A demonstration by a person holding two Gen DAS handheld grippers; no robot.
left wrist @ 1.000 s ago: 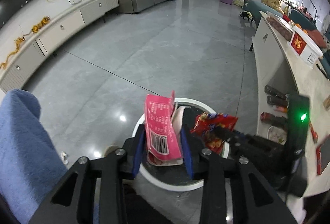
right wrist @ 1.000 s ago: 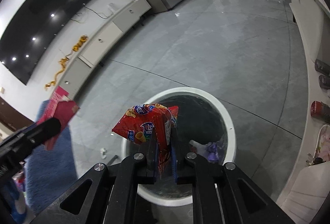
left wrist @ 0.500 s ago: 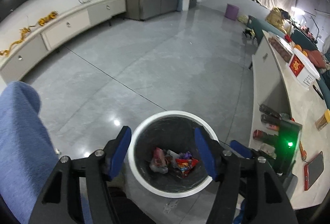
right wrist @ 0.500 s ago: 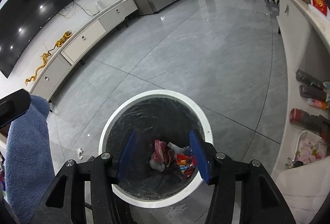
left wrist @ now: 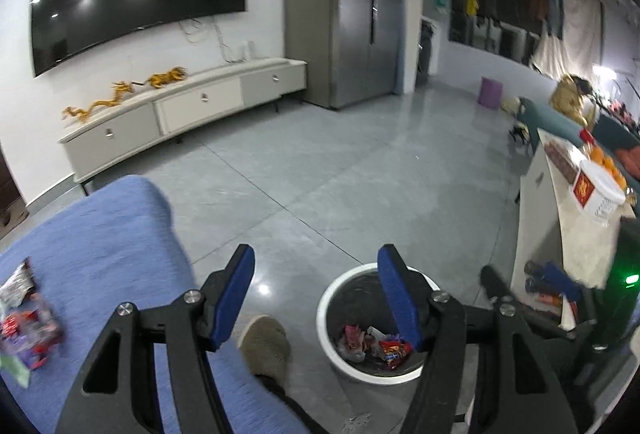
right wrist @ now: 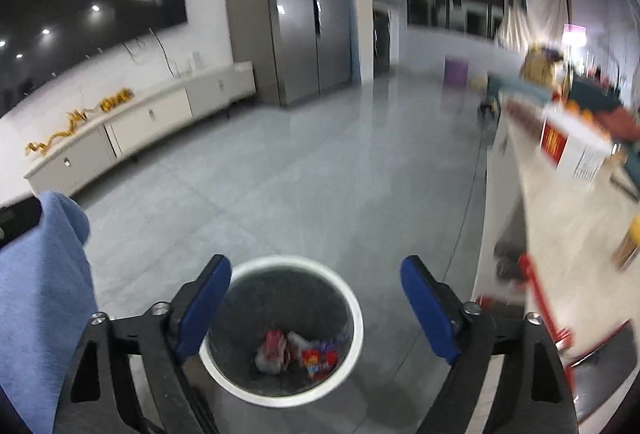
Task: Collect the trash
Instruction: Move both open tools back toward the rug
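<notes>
A round white-rimmed bin with a dark liner stands on the grey floor. A pink packet and a red snack wrapper lie at its bottom. My left gripper hangs open above and left of the bin, with nothing between its blue pads. My right gripper is high over the bin. Its jaws are opening wide and hold nothing. More wrappers lie on a blue cloth surface at the left.
A person's foot in a beige slipper rests beside the bin. A pale counter with bottles and a white basket runs along the right. A low TV cabinet and a steel fridge line the far wall.
Both grippers opened and let their packets fall into the bin: pink from the left, red from the right. Both then rose and tilted up toward the room.
</notes>
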